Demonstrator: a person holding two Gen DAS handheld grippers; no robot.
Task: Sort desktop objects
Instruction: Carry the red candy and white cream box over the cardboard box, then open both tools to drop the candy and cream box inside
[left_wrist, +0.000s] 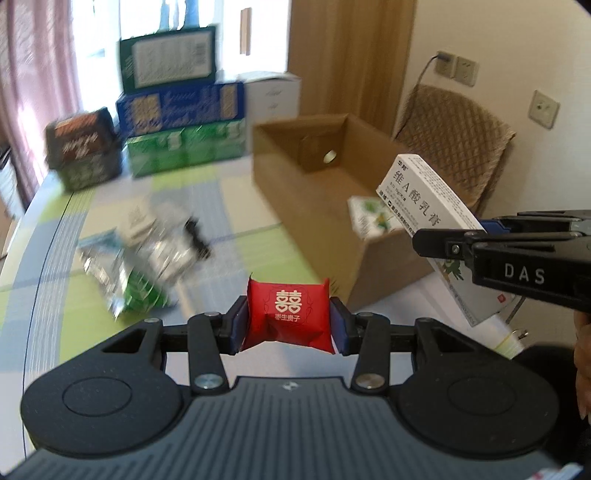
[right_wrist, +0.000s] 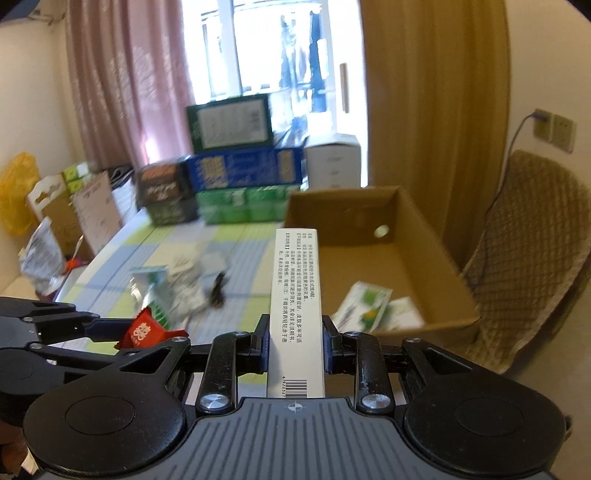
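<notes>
A red candy packet (left_wrist: 290, 319) and a white medicine box (right_wrist: 296, 314) are each clamped above the table, box upright

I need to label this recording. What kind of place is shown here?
Probably a room in a home: a curtain beside a bright window, a padded chair under wall sockets, and a table with a checked cloth.

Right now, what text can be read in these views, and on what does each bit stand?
"囍" and "枣生贵子": red candy packet in the left claw.
"维A酸乳膏": white medicine box in the right claw.
"DAS": side of the right claw.
Fine print and barcode digits on the box, stacked cartons: too small or blurred.
</notes>
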